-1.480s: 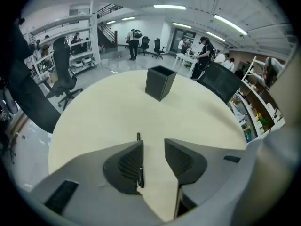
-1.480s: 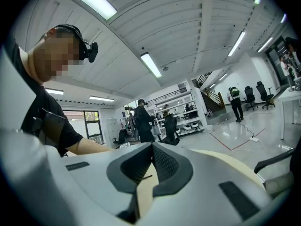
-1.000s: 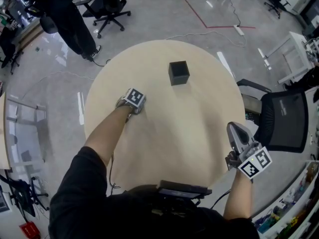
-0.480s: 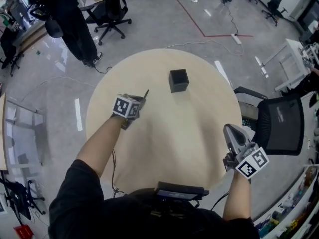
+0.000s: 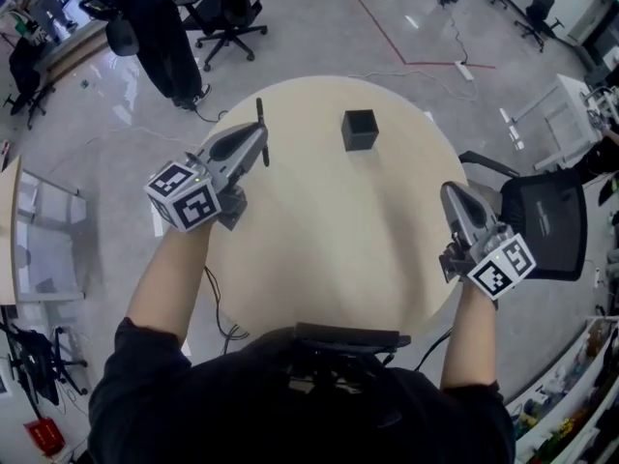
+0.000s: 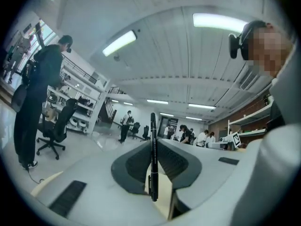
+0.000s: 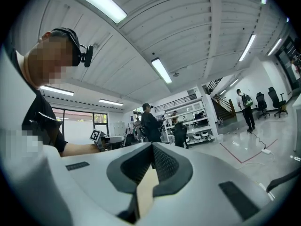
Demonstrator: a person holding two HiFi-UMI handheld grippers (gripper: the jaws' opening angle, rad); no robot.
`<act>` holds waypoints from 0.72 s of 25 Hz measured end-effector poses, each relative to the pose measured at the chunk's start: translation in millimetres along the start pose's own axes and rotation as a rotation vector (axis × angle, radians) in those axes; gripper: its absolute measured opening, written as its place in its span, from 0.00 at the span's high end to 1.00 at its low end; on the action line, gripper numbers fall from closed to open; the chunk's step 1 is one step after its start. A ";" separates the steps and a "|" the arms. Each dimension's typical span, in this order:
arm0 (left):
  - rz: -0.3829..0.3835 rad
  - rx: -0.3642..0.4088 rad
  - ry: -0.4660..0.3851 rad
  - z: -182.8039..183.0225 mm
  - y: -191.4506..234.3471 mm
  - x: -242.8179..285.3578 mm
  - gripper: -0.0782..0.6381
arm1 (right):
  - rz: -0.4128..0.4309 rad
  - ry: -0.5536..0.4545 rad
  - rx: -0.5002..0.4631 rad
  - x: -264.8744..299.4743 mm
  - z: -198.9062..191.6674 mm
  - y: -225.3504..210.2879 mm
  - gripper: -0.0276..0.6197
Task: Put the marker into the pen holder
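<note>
A black marker (image 5: 259, 112) stands upright in my left gripper (image 5: 257, 143), whose jaws have just been closing and now pinch the marker at its middle. The gripper hangs level, high over the left side of the round beige table (image 5: 329, 249). In the left gripper view the marker (image 6: 153, 149) rises between the dark pads (image 6: 136, 166). The pen holder (image 5: 360, 130), a small black open cube, sits on the far part of the table, to the right of the marker. My right gripper (image 5: 453, 193) hovers over the table's right edge, shut with nothing in it (image 7: 151, 147).
A black office chair (image 5: 546, 230) stands close to the table's right side. A person in dark clothes (image 5: 160, 37) and another office chair (image 5: 232, 13) are on the floor beyond the table at the left. Cables trail across the floor there.
My left gripper left the tabletop, where it pointed down, and rose with the marker in it, turning level. The right gripper also lifted a little.
</note>
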State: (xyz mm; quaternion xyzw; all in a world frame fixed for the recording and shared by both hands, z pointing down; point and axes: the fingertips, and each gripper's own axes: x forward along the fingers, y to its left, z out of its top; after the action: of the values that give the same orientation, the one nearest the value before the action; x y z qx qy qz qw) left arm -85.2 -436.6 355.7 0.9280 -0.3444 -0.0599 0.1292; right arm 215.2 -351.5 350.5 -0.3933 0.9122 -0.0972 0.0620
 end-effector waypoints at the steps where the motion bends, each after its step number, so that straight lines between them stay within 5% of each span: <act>1: 0.001 0.010 -0.032 11.0 -5.8 -8.2 0.83 | 0.007 -0.006 -0.006 2.3 4.9 4.8 0.95; 10: 0.027 0.034 -0.064 24.5 -11.3 -37.3 0.83 | 0.028 -0.002 -0.017 11.6 6.2 20.3 0.95; 18: -0.014 0.041 -0.062 25.7 3.4 12.3 0.83 | 0.018 0.012 0.001 28.1 -2.7 -3.4 0.95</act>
State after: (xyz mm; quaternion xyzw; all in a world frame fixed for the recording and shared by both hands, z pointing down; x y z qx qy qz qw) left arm -83.1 -452.2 331.7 0.9305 -0.3429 -0.0826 0.0989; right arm 197.9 -373.9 352.8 -0.3845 0.9160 -0.0993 0.0578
